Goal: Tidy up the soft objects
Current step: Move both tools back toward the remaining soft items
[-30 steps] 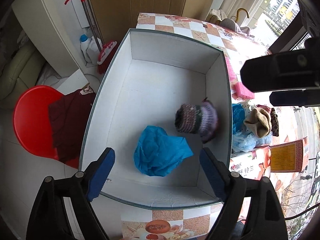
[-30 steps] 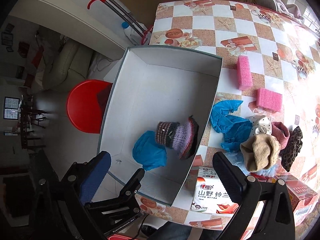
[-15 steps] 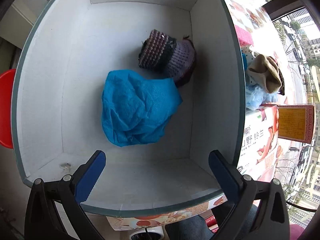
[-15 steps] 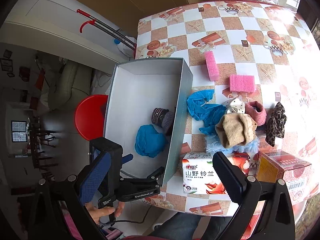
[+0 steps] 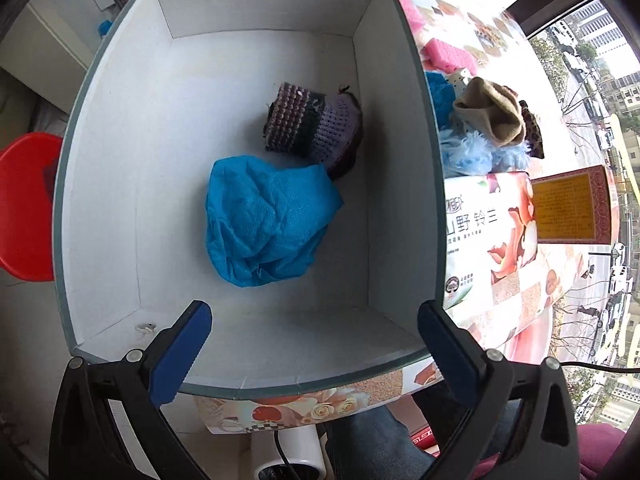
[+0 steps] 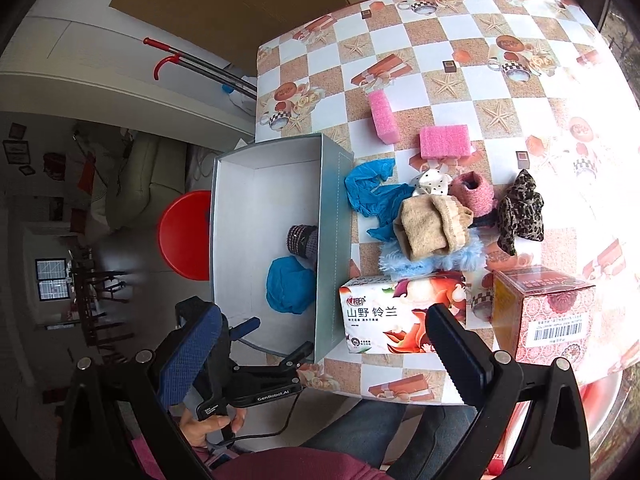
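Box [image 5: 248, 364] at table edge; blue cloth [image 5: 268, 220] and knit hat [image 5: 312, 124] lying inside, touching, hat at 1 o'clock of cloth. Left gripper [image 5: 316, 344] over near box wall, jaws wide open, empty. Right gripper [image 6: 320, 344] jaws wide open, empty, drawn back higher than half second ago, whole table [image 6: 520, 64] now seen. Pile at 3 o'clock of box: beige sock [image 6: 432, 224], blue rag [image 6: 372, 192], pink sock [image 6: 474, 192], leopard cloth [image 6: 520, 216]. Two sponges [image 6: 444, 142] at 12 of pile. Tissue pack [image 6: 400, 312] and red carton [image 6: 548, 316] between right gripper and pile
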